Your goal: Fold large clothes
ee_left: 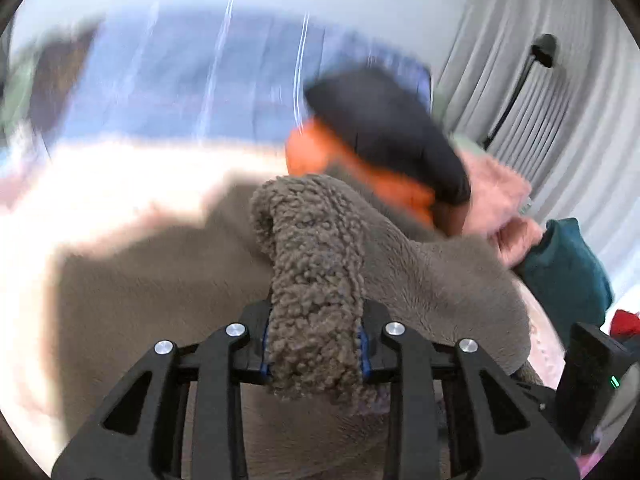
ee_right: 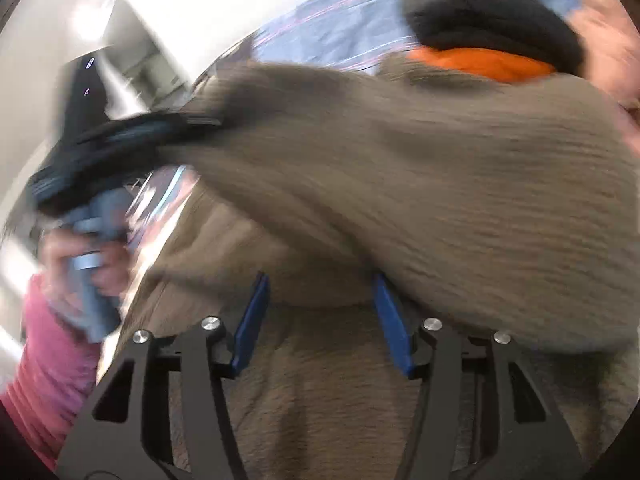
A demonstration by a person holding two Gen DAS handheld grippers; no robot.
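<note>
A: Left gripper (ee_left: 316, 344) is clamped on a thick roll of the fleece (ee_left: 180, 280), pads pressed in on both sides. Brown fleece fills most of the frame below and around it.

B: And the right?

A: Right gripper (ee_right: 320, 320) has its blue pads (ee_right: 250, 324) spread apart, fabric draped over and between them. I can't tell if it grips anything; I'd say not.

B: Where's the garment lying?

A: Spread in front of me, partly over a blue sheet (ee_left: 180, 80), with an orange-and-black piece (ee_left: 384, 136) just past it. All heavily blurred.

B: How would you do the fold well?

A: My guess: carry the pinched edge across in one sweep, keep the left clamp firm since the pile is bulky and may slip, and use the right to hold the body flat.

B: View differences?

A: Left view shows the curly edge in the grip, a pink piece (ee_left: 500, 184) and a teal one (ee_left: 568, 268) at right. Right view shows the left tool (ee_right: 120, 148) from outside and my left hand (ee_right: 80, 264) on its handle, pink sleeve (ee_right: 52, 360) below.
</note>
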